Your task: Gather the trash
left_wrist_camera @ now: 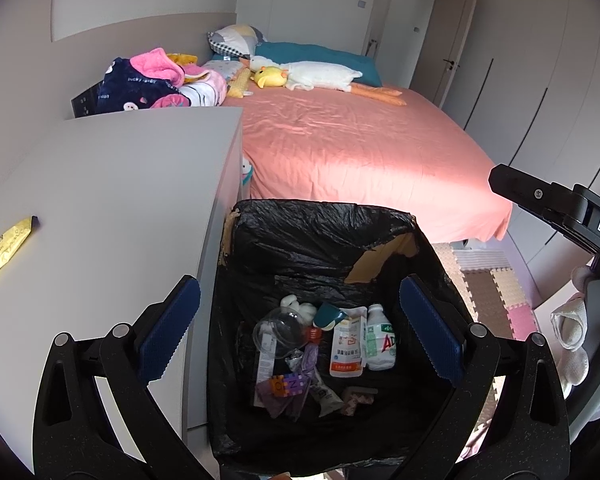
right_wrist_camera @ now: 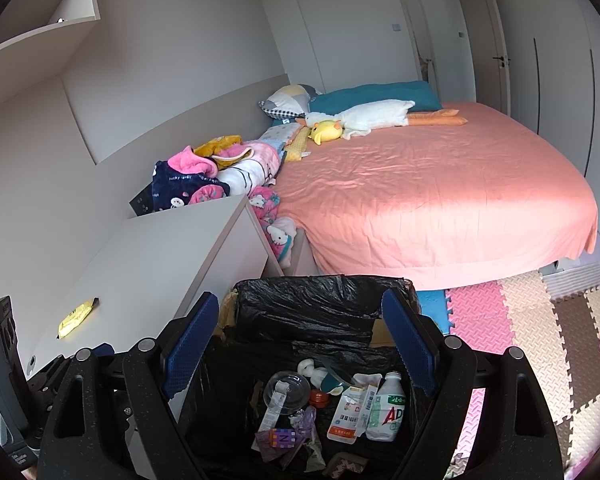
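Both sets of tongs hang over the trash bin, a cardboard box lined with a black plastic bag [left_wrist_camera: 300, 236], which stands on the floor between the pale grey counter [left_wrist_camera: 112, 184] and the bed with the salmon-pink sheet [left_wrist_camera: 360, 140]. The left tongs [left_wrist_camera: 300, 330] are released, their blue ribbed pads wide apart with nothing between them; the right tongs [right_wrist_camera: 300, 348] are likewise spread and empty.

At the bottom of the bin lie a small white plastic bottle [left_wrist_camera: 380, 340] with a green label and large red letters reading "AD", a flat white pouch with a red band [left_wrist_camera: 346, 348] just beside it carrying print too small to read, a clear plastic dome cup [left_wrist_camera: 280, 326], a purple wrapper with a lettered tile pattern [left_wrist_camera: 286, 386] and other scraps.

One piece of trash sits outside the bin: a yellow foil snack wrapper [left_wrist_camera: 4, 252] lying flat on the counter, well apart from the bin, its dark lettering illegible.

A navy fleece garment [left_wrist_camera: 140, 84] piled behind the counter shows the words "lucky rabbit".
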Demonstrator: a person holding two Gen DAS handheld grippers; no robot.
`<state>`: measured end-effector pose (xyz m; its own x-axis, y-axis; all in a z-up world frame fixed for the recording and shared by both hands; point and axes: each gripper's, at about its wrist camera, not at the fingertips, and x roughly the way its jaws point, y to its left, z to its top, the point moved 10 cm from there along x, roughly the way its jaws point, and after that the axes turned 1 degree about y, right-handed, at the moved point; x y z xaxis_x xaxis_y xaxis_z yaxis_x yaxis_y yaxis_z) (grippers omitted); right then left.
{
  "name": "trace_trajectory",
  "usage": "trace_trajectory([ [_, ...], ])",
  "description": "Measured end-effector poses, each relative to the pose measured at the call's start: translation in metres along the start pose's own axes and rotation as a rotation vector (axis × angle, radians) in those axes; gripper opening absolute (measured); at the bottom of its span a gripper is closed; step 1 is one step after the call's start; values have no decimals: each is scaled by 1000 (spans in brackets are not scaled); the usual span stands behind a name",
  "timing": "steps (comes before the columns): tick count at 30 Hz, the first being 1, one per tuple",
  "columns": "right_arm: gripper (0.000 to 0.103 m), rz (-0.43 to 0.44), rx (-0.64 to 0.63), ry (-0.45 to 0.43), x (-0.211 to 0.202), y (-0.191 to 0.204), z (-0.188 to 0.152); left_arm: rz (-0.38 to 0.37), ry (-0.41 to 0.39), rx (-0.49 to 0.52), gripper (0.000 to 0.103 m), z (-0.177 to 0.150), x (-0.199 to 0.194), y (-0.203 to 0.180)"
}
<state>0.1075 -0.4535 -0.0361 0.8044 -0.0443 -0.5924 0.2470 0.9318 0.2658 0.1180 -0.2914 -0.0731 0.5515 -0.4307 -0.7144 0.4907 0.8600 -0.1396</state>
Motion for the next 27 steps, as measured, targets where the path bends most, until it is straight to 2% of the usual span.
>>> trace_trajectory([
  [27,84,2,2,5,-1,1,-3,29,-14,53,97,0,-3,-5],
])
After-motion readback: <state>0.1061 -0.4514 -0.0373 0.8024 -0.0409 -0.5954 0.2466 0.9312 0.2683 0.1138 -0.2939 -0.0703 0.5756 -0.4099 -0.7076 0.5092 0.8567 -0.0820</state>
